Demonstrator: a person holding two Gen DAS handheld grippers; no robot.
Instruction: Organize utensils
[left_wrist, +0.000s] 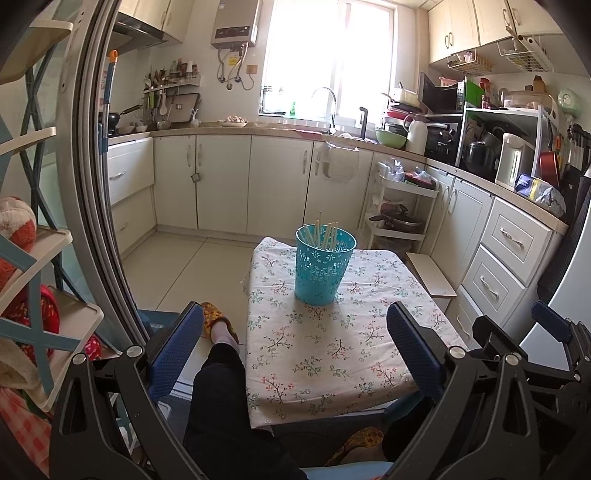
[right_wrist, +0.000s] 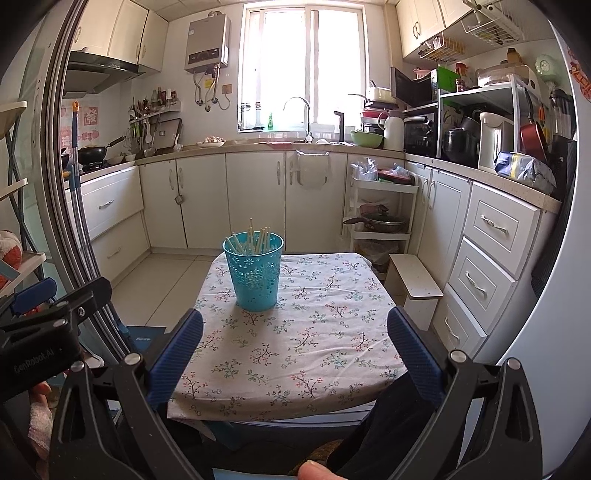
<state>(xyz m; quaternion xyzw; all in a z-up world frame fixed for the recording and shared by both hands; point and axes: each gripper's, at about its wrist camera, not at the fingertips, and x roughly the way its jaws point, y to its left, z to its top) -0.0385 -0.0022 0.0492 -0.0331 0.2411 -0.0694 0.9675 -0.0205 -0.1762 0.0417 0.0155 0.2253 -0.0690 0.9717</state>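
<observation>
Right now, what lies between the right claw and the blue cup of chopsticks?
Only bare flowered tablecloth. In the right wrist view, nothing lies on it between the open right claw and the blue cup holding the chopsticks.

A floral tablecloth (right_wrist: 295, 332) covers a small table standing on a pale tiled floor (right_wrist: 166, 280). Beyond it, cream cabinets (right_wrist: 255, 199) run under a countertop that carries a curved faucet (right_wrist: 301, 110) below a bright window (right_wrist: 303, 62). A water heater (right_wrist: 207, 44) hangs on the wall left of the window. On the right, a green bowl (right_wrist: 366, 137) sits beside a white thermos (right_wrist: 393, 133), with a black oven (right_wrist: 419, 134) further along. A white rolling cart (right_wrist: 380, 206) holds a lidded pan, and a small white stool (right_wrist: 415, 286) stands near the drawers (right_wrist: 487, 254).
</observation>
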